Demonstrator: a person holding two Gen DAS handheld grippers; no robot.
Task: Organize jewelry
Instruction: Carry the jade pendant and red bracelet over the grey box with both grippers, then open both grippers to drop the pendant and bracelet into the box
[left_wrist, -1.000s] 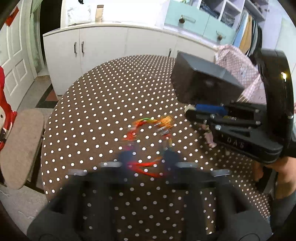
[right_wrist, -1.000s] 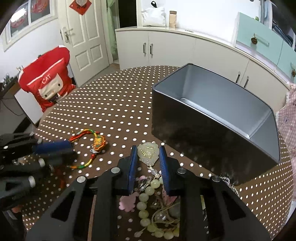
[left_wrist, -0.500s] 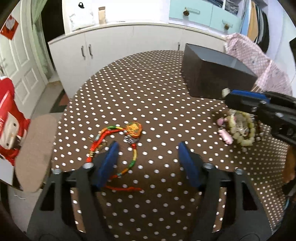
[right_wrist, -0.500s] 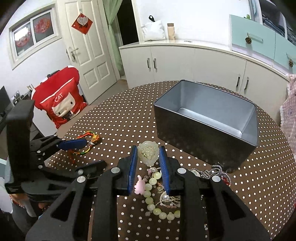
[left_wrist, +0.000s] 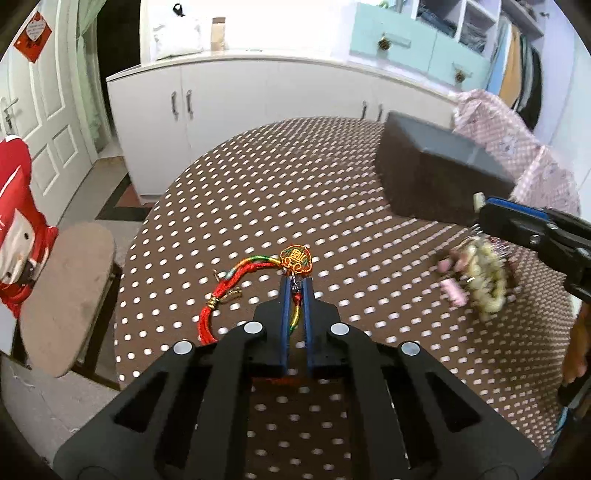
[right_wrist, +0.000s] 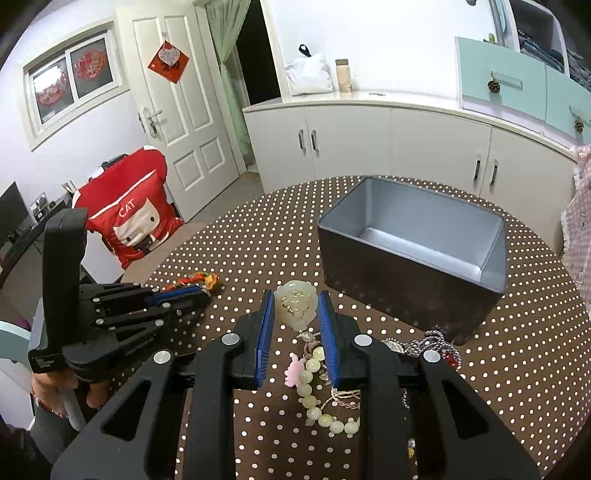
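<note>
Left wrist: braided red cord bracelet (left_wrist: 255, 273) pinched; dark rectangular box (left_wrist: 436, 173).

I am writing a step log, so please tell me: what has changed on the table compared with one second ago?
The left hand-held gripper closed its wide-open jaws on the red braided cord, just below the orange knot charm. The right hand-held gripper lifted the jade pendant, so its bead necklace now hangs above the table. That grip is unchanged, and the grey box stayed put, empty.
</note>
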